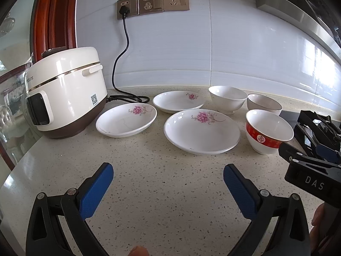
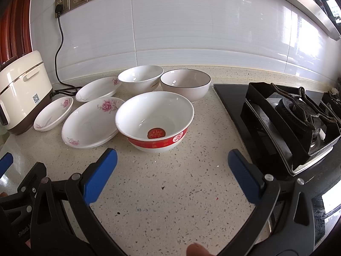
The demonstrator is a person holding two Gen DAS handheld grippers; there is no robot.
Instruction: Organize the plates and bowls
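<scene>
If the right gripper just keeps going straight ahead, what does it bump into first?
Most likely the red-banded bowl. The right gripper is open, with bare countertop between them; depth is hard to judge.

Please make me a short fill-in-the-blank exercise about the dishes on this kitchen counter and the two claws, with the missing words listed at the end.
1. Each of the three plates, like the nearest plate, carries a pink ____ pattern.
2. The bowl nearest the right claw has a ____ band around its outside.
3. The rice cooker stands at the ____ end of the dishes.
4. The left claw is open and holds ____.

Missing words: flower; red; left; nothing
</scene>
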